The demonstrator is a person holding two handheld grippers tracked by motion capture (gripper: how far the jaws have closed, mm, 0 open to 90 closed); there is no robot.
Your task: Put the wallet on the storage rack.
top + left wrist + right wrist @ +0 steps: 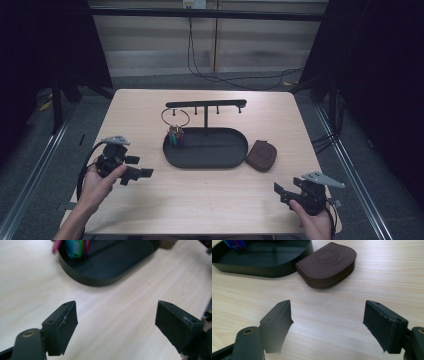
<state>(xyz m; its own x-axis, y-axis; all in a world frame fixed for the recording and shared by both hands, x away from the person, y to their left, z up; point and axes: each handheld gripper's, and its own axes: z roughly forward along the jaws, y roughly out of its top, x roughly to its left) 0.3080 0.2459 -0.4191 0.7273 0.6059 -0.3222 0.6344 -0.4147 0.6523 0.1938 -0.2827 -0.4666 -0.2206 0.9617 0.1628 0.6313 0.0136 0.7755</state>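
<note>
Both grippers stand with jaws apart and nothing between them. The left gripper (141, 172) hovers near the desk's left edge, aimed at the tray (235, 157); the right gripper (278, 190) sits by the front right corner, facing the pouch (327, 263). That brown pouch lies flat just beside the tray's right end, towards the right edge. It looks light, soft and leathery, likely to give under pressure; gripping across its thin curved rim seems safest. Keys (175, 136) hang from the rack (206, 103) over the tray's left end.
</note>
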